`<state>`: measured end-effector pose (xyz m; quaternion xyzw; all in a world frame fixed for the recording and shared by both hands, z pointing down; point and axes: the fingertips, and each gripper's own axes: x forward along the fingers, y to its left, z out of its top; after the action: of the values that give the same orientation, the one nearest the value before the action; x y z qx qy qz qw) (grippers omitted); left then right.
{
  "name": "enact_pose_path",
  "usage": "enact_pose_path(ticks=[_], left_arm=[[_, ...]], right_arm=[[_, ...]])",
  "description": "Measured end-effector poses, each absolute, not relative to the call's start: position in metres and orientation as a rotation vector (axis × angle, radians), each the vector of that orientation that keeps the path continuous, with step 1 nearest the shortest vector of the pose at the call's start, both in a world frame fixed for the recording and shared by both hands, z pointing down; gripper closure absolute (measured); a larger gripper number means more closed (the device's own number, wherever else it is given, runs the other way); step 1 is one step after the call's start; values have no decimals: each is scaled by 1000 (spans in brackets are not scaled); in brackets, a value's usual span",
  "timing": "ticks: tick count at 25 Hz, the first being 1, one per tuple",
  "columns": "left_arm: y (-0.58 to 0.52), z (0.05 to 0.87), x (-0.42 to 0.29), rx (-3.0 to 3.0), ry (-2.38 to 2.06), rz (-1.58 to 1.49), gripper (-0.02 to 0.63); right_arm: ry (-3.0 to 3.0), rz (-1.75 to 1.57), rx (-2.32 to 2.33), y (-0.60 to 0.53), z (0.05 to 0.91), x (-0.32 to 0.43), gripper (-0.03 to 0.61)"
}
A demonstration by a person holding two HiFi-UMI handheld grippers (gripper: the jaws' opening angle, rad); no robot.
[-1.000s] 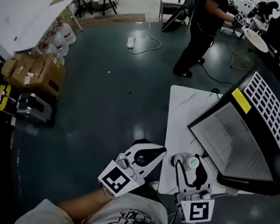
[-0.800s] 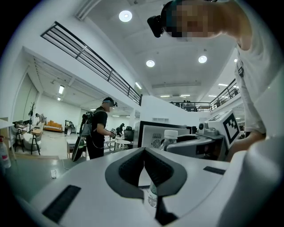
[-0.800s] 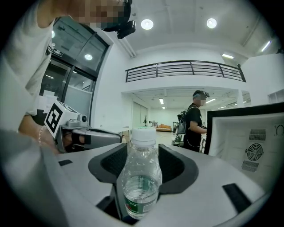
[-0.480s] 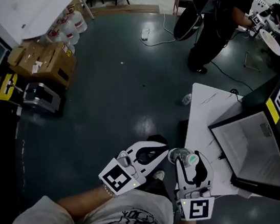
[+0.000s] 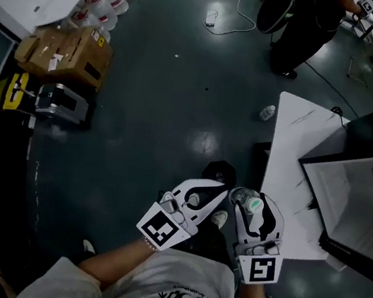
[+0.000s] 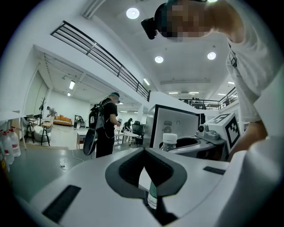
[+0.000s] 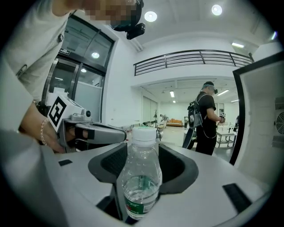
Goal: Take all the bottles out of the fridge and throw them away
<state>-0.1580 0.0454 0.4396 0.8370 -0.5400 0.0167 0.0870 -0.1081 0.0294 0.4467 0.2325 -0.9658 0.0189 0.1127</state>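
right gripper (image 5: 253,202): spread wide and clamped on a clear bottle (image 7: 141,177), pads against its sides; bottle upright, white cap on, a little water inside, green label low down.
left gripper (image 5: 218,192): tips pressed together, nothing pinched; green sliver in the slit probably the label of the bottle in the other claw.
fridge (image 5: 364,204): open, now at the far right edge of the head view, further out of frame than a second ago.
just changed: both grippers brought side by side away from the fridge, now at the near left edge of the white table (image 5: 290,146) under it; same hold on the bottle throughout.
second bottle (image 5: 267,112): lying on the floor (image 5: 176,123), past the table's far corner, well apart from the fridge; only lately in view.
meaning for the task: likely one bottle out and on its way to disposal; no bin in sight; fridge contents not readable from here.
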Motion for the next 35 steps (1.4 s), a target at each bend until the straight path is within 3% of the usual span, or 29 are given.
enact_pose_path(ticks=[22, 35], left_arm=[[33, 709, -201, 2314, -1597, 215, 600], [35, 776, -208, 2260, -1601, 243, 600]], right_arm=[[-2683, 235, 749, 15, 734, -150, 344], [-2674, 262, 770, 17, 818, -159, 354]])
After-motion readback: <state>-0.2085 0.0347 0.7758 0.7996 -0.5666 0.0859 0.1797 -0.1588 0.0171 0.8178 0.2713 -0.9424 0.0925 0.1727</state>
